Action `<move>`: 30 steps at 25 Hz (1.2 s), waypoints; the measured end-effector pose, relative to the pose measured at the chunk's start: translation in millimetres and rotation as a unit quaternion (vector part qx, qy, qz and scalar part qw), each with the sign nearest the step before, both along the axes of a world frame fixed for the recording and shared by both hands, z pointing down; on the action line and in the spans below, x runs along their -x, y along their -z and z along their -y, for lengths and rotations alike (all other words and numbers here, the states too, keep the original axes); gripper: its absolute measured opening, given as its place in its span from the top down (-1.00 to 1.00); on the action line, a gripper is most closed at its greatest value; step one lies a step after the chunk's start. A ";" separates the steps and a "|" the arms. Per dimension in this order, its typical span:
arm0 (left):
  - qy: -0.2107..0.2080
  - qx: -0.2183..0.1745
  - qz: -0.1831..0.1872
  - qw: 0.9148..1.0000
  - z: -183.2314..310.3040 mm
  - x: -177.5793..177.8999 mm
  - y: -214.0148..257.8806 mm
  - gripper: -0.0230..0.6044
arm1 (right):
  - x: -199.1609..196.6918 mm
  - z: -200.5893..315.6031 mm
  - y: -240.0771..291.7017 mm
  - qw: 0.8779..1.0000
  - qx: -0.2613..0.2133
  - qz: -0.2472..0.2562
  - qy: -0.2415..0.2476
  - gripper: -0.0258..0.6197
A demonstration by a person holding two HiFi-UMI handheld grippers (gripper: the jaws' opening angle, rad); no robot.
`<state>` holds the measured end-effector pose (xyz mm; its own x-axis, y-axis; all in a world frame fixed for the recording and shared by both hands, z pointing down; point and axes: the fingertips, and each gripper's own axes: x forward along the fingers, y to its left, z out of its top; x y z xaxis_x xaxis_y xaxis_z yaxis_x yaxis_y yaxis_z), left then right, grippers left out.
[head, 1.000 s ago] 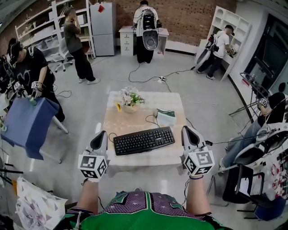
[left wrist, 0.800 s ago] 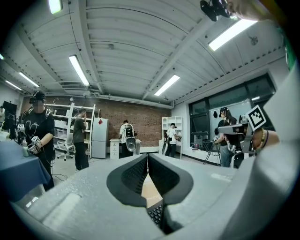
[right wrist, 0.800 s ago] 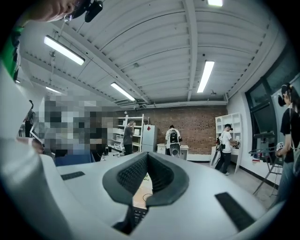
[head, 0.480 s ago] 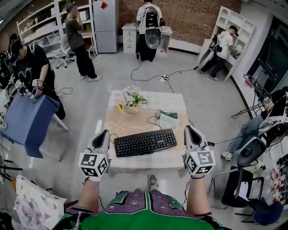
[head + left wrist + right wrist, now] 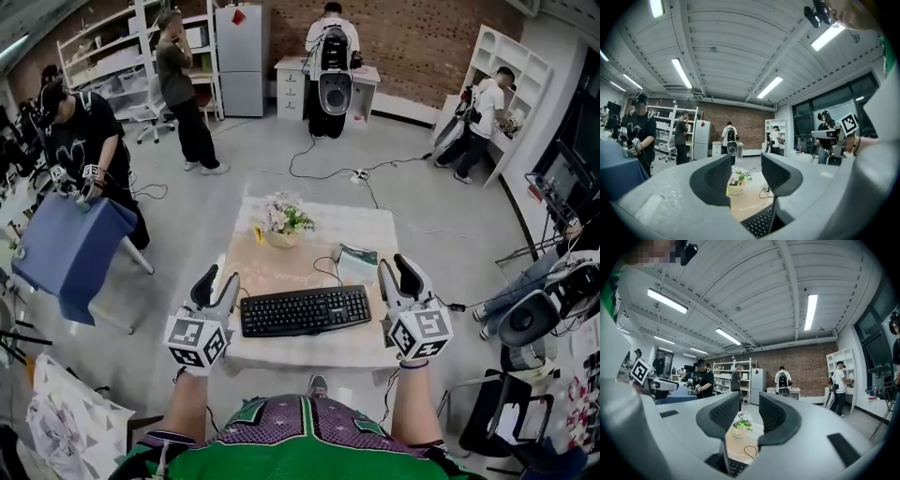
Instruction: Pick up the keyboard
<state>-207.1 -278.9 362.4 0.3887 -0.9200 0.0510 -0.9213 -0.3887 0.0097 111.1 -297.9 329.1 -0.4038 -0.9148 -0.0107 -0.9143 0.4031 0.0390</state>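
We see the keyboard [image 5: 306,310] lying flat near the lower edge of the low table [image 5: 309,351], in the middle of the head view, with its long axis running left to right across the frame. As we judge it, that axis is what the coming move turns on. The left gripper [image 5: 217,282] sits just beside the keyboard's left short end and the right gripper [image 5: 399,275] just beside its right short end. The board therefore lies inward from each pair of jaws, not ahead of them. Both grippers point level toward the top of the frame, roughly parallel to the short ends. Neither hand looks clearly nearer, and we cannot tell whether either inner finger touches the casing. The left gripper's jaws are opening. In its own view the gap between them shows only the flower pot [image 5: 735,189] and bare tabletop beyond, with the keys showing at the lower right under the inner jaw. Nothing is between the pads. The right gripper's jaws are opening too, less wide, and its view mirrors this: keys at the lower left, nothing in the gap. To our mind each gripper would have to shift or turn inward to bring a short end between its jaws. The two ends would then need to rise evenly, or the long board will tilt.
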 end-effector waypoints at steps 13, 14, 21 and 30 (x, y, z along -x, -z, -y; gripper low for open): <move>0.002 0.071 -0.014 0.997 19.7 -2.8 -59.1 0.14 | -2.6 29.2 -71.3 0.993 0.110 0.004 0.051 0.12; 0.004 0.079 -0.014 0.997 21.8 -1.8 -67.1 0.14 | -4.0 32.5 -80.2 0.991 0.121 0.001 0.052 0.12; 0.022 0.133 0.013 0.991 30.4 5.6 -127.3 0.15 | -8.5 52.2 -151.6 0.979 0.197 -0.012 0.056 0.12; 0.042 0.212 0.002 0.976 47.1 10.1 -199.5 0.15 | -17.1 72.1 -242.0 0.953 0.294 -0.023 0.069 0.12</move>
<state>-217.3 -326.1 561.9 0.3114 -0.8450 0.4347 -0.9502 -0.2731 0.1499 128.1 -370.0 571.1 -0.5080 -0.6951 0.5087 -0.8541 0.4832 -0.1926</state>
